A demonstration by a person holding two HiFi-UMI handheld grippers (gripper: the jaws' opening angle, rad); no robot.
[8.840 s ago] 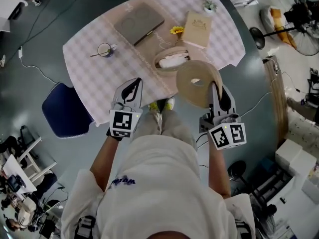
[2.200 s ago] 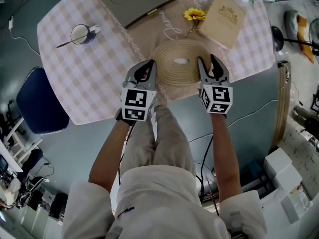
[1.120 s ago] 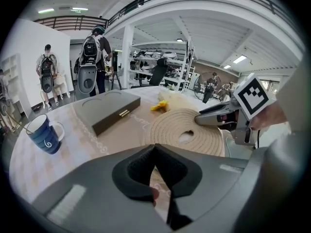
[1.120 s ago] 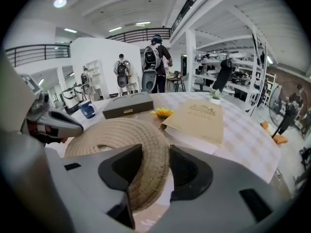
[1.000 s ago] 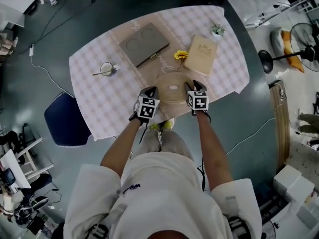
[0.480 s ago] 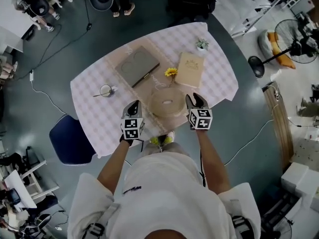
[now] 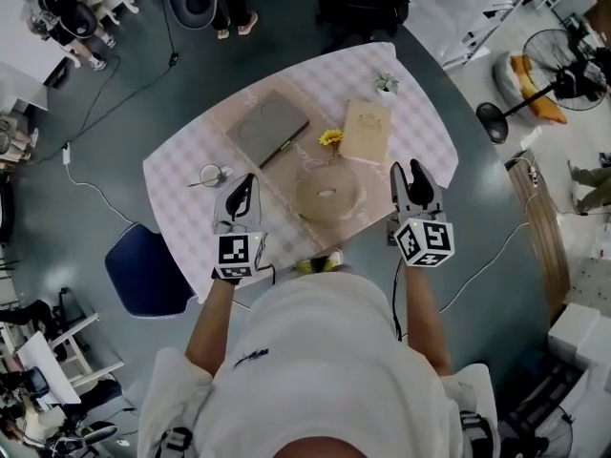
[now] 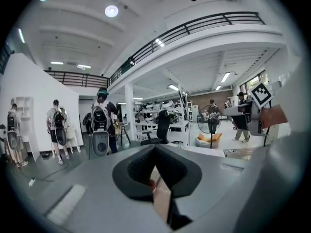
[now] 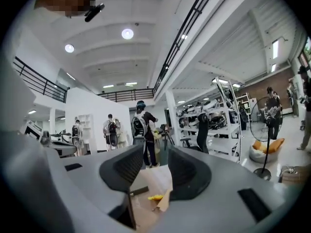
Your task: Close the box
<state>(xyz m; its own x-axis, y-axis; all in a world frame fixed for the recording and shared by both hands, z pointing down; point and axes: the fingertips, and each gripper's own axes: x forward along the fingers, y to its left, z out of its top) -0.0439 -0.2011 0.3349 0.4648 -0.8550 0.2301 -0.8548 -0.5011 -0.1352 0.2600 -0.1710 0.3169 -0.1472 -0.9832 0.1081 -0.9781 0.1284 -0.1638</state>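
A dull grey-green floor [image 7: 492, 213] spreads under a rounded table [image 7: 186, 198], which is draped in a pale pink checked cloth with a beige runner [image 7: 286, 181] laid across it. A dark blue padded chair [image 7: 143, 270] stands at the table's left corner. On the cloth lies a flat, grey rectangular case [image 7: 267, 127] with two round impressions in its top. The box [image 7: 327, 194] sits on the runner by the near edge, round and made of coiled tan rope, with its lid already on. Beyond it lies a cream hardback book [image 7: 366, 132].

Both grippers are held high above the table, either side of the box and well clear of it. The left gripper [image 7: 244, 187] has its dark jaws pressed together. The right gripper [image 7: 408, 172] has jaws spread that have just been opening, with nothing between them.

Smaller things on the cloth are a mug [image 7: 211, 175] holding a spoon, a yellow sunflower [image 7: 331, 137] and a tiny potted plant [image 7: 387, 84].
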